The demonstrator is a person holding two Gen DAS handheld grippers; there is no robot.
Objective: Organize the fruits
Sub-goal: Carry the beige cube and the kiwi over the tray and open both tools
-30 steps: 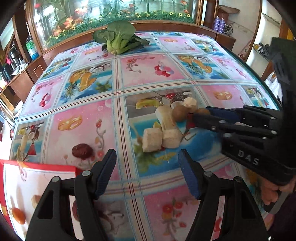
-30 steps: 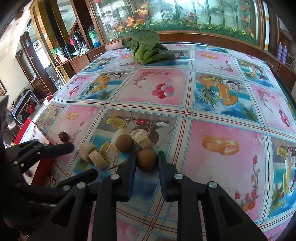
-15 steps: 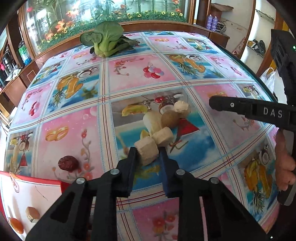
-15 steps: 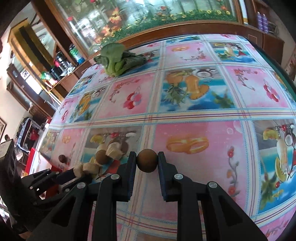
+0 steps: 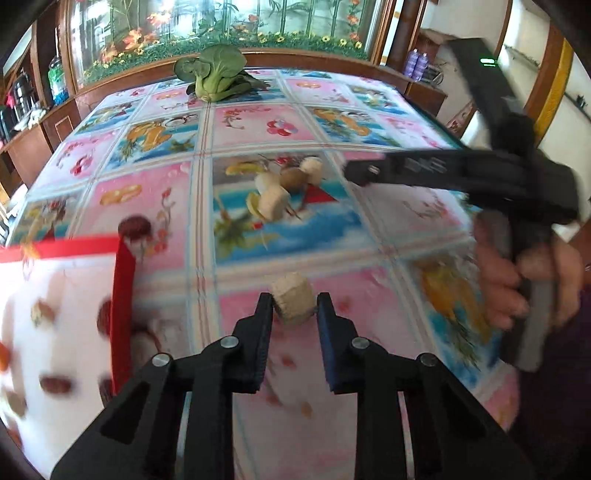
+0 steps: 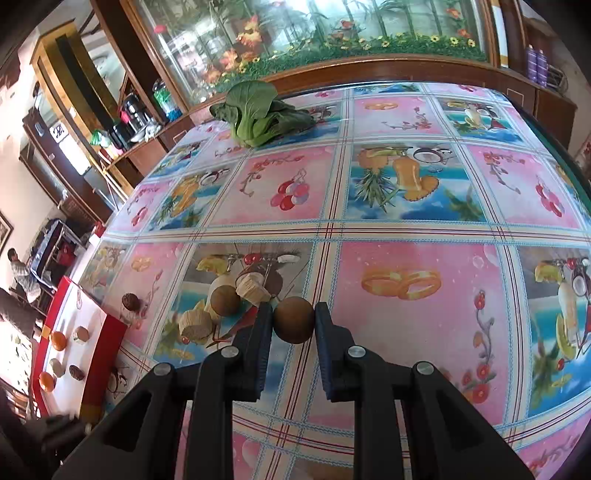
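In the left wrist view my left gripper (image 5: 294,308) is shut on a pale beige fruit chunk (image 5: 293,302), lifted off the fruit-print tablecloth (image 5: 369,229). Behind it lie another beige chunk (image 5: 274,202), a brown round fruit (image 5: 293,177) and a dark red fruit (image 5: 133,226). In the right wrist view my right gripper (image 6: 293,320) is shut on a brown round fruit (image 6: 293,320). To its left lie a second brown fruit (image 6: 224,300) and two beige chunks (image 6: 196,325). A red-rimmed white tray (image 6: 107,354) at the left holds several small fruits.
A green leafy vegetable (image 5: 214,75) lies at the table's far edge, before a wooden cabinet with a glass flower display (image 6: 332,33). The other gripper and the hand on it (image 5: 517,273) fill the right side of the left wrist view. The tray's red rim (image 5: 122,310) is near left.
My left gripper closed on a beige chunk, lifted it and carried it back toward the tray. My right gripper kept its brown fruit and shifted slightly with it.
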